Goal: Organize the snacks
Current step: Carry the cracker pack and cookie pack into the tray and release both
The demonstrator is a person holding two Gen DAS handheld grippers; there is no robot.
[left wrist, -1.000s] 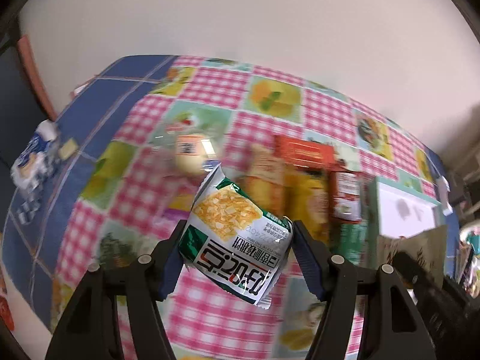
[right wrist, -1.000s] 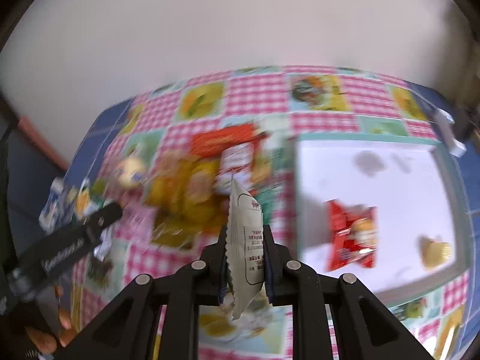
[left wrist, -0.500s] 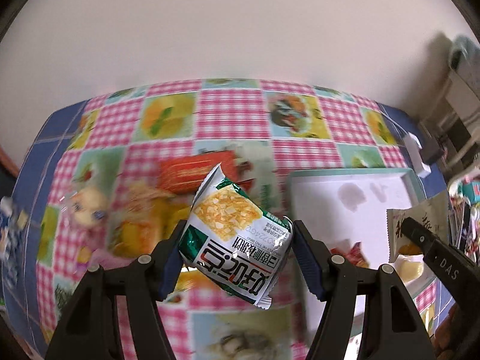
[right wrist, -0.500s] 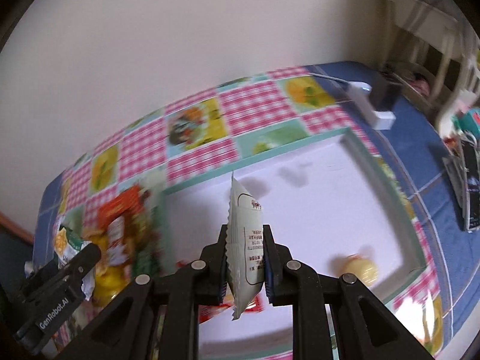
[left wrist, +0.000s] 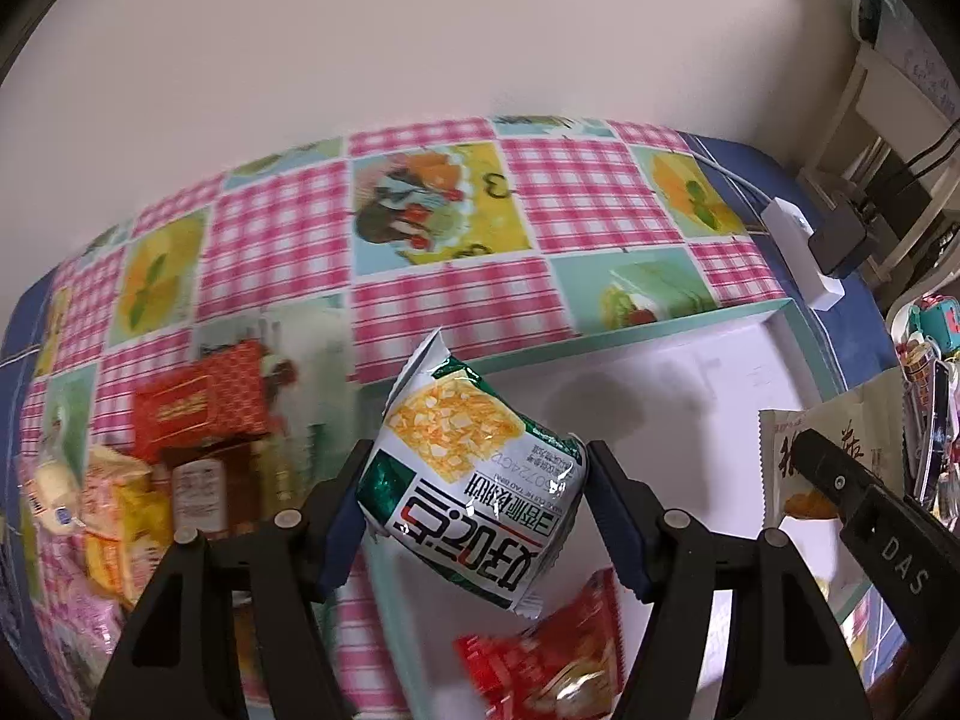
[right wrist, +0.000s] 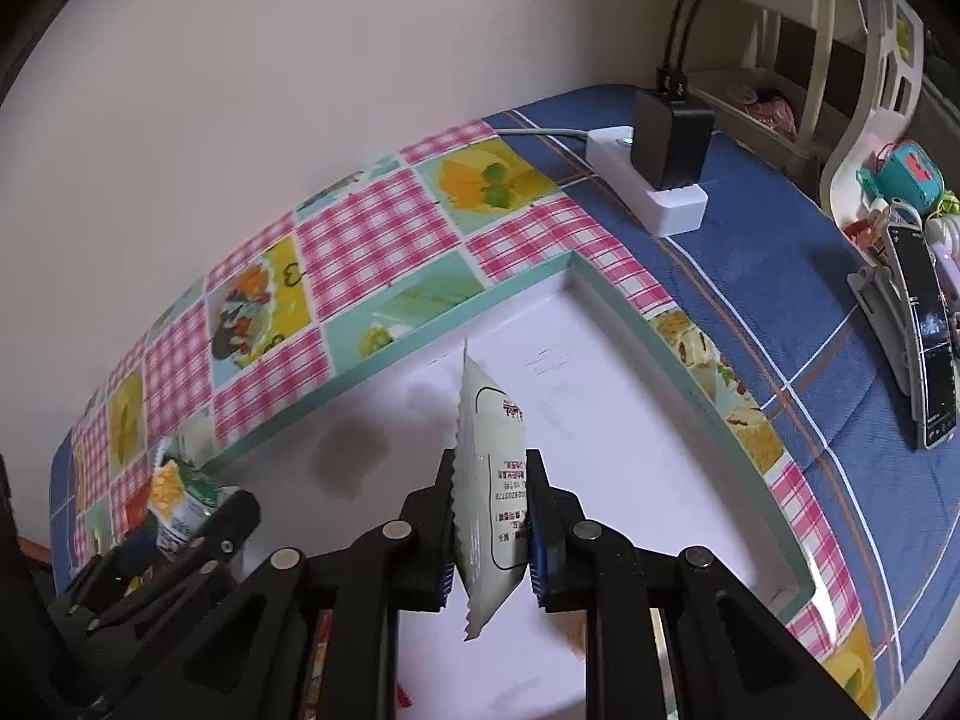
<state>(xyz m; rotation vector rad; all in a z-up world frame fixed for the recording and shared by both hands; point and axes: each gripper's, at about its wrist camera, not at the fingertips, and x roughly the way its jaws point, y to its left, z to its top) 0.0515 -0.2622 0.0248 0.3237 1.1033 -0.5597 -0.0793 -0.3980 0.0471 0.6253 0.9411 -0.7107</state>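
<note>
My left gripper is shut on a green and white snack packet with yellow chips printed on it, held above the left edge of a white tray with a teal rim. My right gripper is shut on a pale cream snack packet, held edge-on over the tray floor. The right gripper and its packet show at the right of the left wrist view. A red snack packet lies in the tray below the left gripper.
A pile of snacks, red, yellow and orange, lies on the checked tablecloth left of the tray. A white power strip with a black adapter sits behind the tray. A phone on a stand and toys stand at the right.
Both grippers have swung right from the snack pile to over the tray, each still holding its packet. The right gripper now sits over the tray's far right part.
</note>
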